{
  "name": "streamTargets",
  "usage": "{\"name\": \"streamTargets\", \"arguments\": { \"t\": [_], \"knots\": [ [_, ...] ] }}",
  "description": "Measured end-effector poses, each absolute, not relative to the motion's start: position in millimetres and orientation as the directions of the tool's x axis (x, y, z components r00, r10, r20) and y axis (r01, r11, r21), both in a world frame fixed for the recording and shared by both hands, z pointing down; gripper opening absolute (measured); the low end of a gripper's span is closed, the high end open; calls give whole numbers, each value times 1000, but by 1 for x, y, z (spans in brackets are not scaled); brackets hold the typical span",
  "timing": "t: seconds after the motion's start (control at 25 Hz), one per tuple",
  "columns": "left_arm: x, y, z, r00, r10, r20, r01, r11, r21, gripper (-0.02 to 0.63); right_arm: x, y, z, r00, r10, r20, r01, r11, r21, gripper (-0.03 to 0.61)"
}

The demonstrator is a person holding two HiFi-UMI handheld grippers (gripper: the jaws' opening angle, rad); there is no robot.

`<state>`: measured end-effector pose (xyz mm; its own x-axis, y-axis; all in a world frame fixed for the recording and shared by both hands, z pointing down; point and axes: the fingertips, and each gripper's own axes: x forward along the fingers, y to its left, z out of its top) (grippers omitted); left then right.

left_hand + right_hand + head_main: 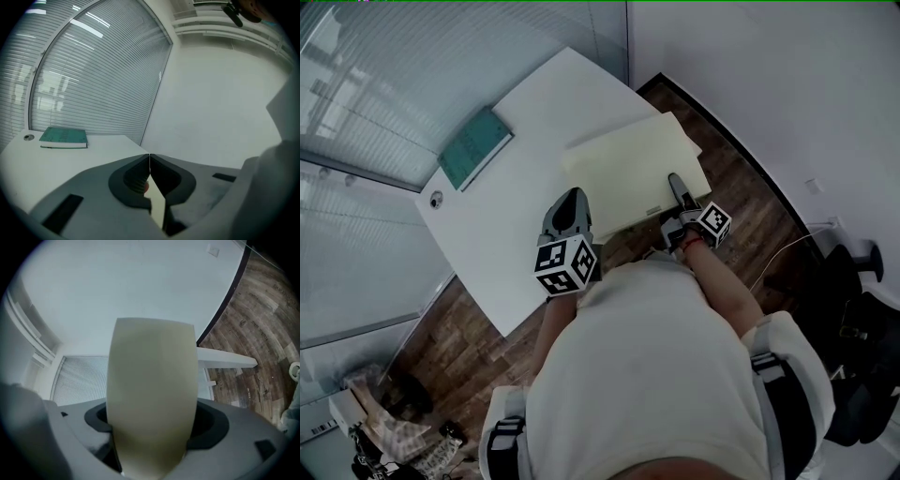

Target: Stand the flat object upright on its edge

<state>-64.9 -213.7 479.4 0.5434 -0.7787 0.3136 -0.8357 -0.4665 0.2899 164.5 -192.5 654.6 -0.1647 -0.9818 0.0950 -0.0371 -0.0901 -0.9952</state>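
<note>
A large cream flat board (628, 169) shows its broad face to the head view over the right part of the white table (511, 225), its near edge toward me. My left gripper (574, 199) is at the board's near left edge. In the left gripper view, that gripper (149, 161) is shut on the board (158, 208), seen edge-on as a thin sliver. My right gripper (676, 181) is at the near right edge. In the right gripper view, the board (152, 366) lies between the wide-spread jaws of that gripper (154, 420), and its face fills the gap.
A green book (475, 147) (64, 137) lies flat at the table's far left, with a small round fitting (437, 198) beside it. Glass with blinds runs behind the table. Wood floor and a white wall lie to the right, where a dark chair (862, 375) stands.
</note>
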Motion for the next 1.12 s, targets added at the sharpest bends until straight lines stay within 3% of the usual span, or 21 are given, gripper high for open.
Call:
{"name": "streamTargets", "arguments": {
  "t": [0.96,1.12],
  "knots": [
    [-100,-202,487,504,-795,339,-861,-428,275,21,170,-197,657,-85,-988,127,-62,-121,-991,373],
    [-108,-202,489,501,-796,339,-862,-422,281,21,170,-194,651,-74,-992,105,-59,-101,-993,314]
  ]
}}
